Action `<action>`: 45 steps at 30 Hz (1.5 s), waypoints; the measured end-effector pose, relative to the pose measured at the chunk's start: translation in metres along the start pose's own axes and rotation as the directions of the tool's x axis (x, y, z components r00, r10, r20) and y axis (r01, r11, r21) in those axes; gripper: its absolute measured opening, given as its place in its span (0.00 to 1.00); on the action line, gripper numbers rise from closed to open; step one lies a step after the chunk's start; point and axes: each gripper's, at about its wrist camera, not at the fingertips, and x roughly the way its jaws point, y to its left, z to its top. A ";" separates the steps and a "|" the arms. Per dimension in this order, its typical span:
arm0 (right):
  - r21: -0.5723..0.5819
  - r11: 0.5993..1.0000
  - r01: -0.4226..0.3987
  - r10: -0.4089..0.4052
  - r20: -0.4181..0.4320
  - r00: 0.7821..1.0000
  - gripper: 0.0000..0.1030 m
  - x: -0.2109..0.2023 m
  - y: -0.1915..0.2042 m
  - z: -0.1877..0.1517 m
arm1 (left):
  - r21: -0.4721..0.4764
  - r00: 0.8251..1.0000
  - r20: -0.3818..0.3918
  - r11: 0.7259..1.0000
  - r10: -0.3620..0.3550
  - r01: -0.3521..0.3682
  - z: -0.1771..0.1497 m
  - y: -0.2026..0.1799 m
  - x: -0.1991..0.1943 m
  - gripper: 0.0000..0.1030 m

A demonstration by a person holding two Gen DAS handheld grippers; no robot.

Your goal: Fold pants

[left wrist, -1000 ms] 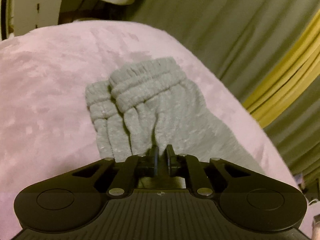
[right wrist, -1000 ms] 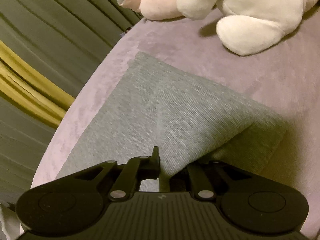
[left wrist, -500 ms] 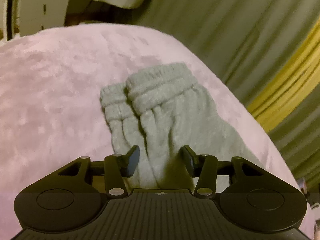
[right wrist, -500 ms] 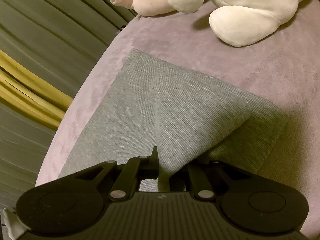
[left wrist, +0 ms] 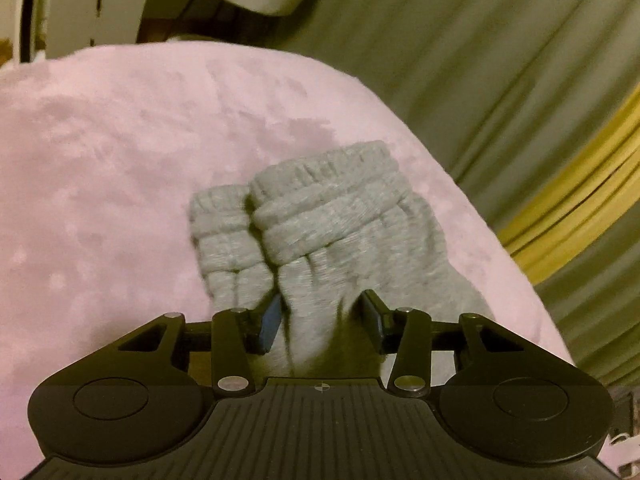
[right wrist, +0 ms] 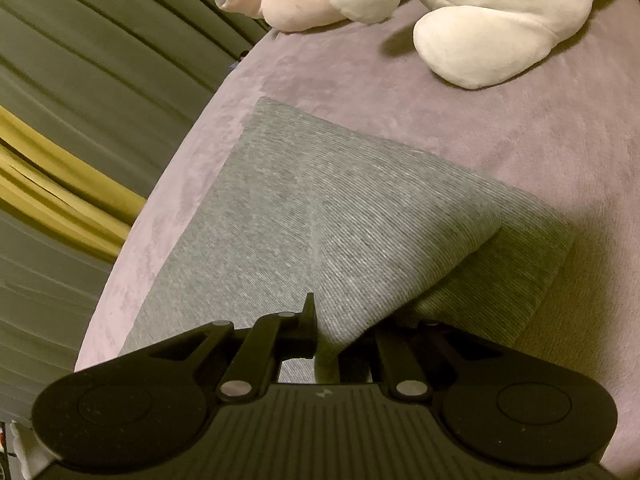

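**Left tongs let go at the cuffs; right tongs keep their pinch**

The grey pants (left wrist: 352,232) lie on a pink plush bed (left wrist: 120,160), near its edge by the green curtain (left wrist: 480,60). A second ago the left tongs (left wrist: 320,322) were pinched shut on the leg fabric just behind the gathered cuffs (left wrist: 320,184); now they stand partly apart and are easing slightly closed, a ridge of cloth between them but not pressed by the pads. That end looks released and laid down.

The right tongs (right wrist: 326,328) have not changed: clamped tight on a fold of the pants (right wrist: 320,200), lifting it in a tent over the lower layer. A plush toy (right wrist: 480,20) sits well apart beyond.

The fold is likely only half set, and the right end has yet to be placed.
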 end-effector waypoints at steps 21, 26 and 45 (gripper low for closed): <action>-0.152 0.988 -0.007 0.030 0.154 0.988 0.04 -0.032 0.048 0.005 | 0.003 0.985 0.088 0.989 -0.149 0.149 0.027 -0.012 -0.055 0.08; -0.042 0.988 -0.148 0.153 0.175 0.973 0.04 -0.064 0.032 0.017 | 0.006 0.980 0.112 0.986 -0.164 0.165 0.027 -0.003 -0.074 0.08; -0.413 0.730 0.545 -0.336 0.476 0.812 0.74 -0.052 0.094 -0.025 | 0.173 0.968 0.246 0.981 0.046 -0.090 -0.010 -0.032 -0.100 0.84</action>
